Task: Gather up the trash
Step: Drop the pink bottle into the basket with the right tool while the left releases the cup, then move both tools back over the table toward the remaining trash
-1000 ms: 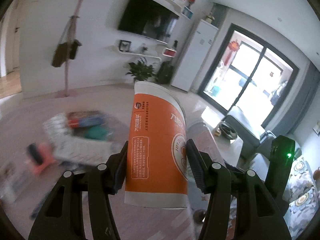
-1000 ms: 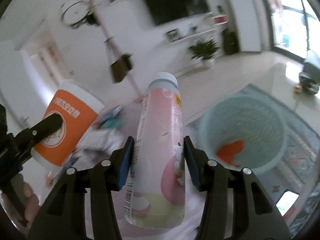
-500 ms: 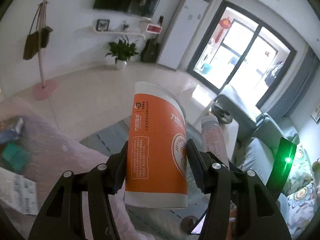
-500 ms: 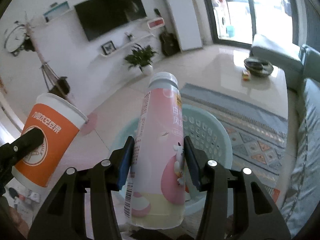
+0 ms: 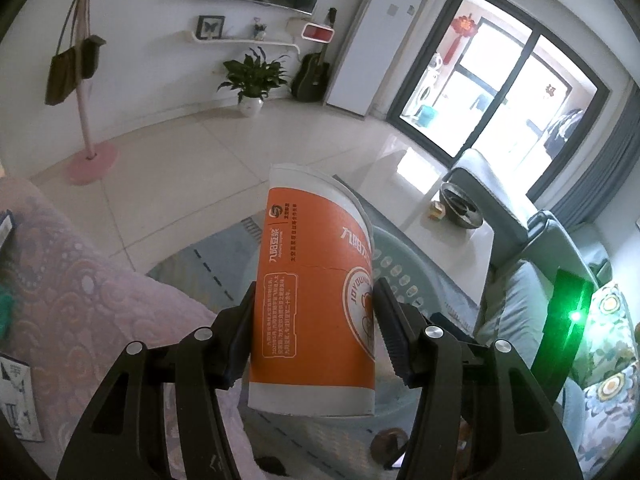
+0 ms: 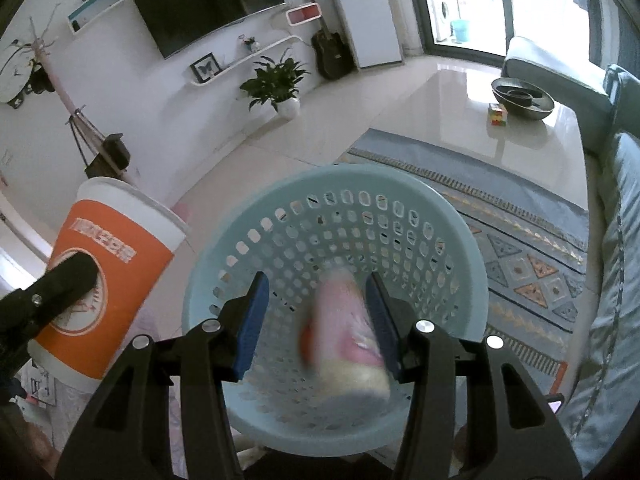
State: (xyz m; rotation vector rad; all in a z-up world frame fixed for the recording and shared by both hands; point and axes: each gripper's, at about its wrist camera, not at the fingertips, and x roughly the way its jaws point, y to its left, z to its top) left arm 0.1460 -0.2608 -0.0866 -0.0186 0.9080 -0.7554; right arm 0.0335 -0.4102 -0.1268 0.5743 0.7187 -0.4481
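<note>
An orange and white paper cup (image 5: 312,280) stands upright between the pads of my left gripper (image 5: 315,294), which is shut on it. The same cup (image 6: 120,248) shows at the left of the right wrist view, with one left finger (image 6: 60,280) pressed on its side. A pale blue perforated basket (image 6: 460,216) sits right under my right gripper (image 6: 316,280). The jaws stand apart. A blurred pink bottle (image 6: 348,332) is loose below them, inside the basket, with a gap at the left pad. In the left wrist view the basket (image 5: 404,276) lies behind the cup.
A pink patterned cloth (image 5: 80,288) with papers covers the surface at the left. The basket stands on a patterned rug (image 6: 520,264). Beyond it is a white low table (image 6: 460,112) with a dark bowl (image 6: 522,98). A grey sofa (image 6: 620,240) runs along the right.
Both grippers swung from the cluttered cloth to above the basket and sank. The pink bottle has left the right jaws and is dropping into the basket. The cup stays gripped.
</note>
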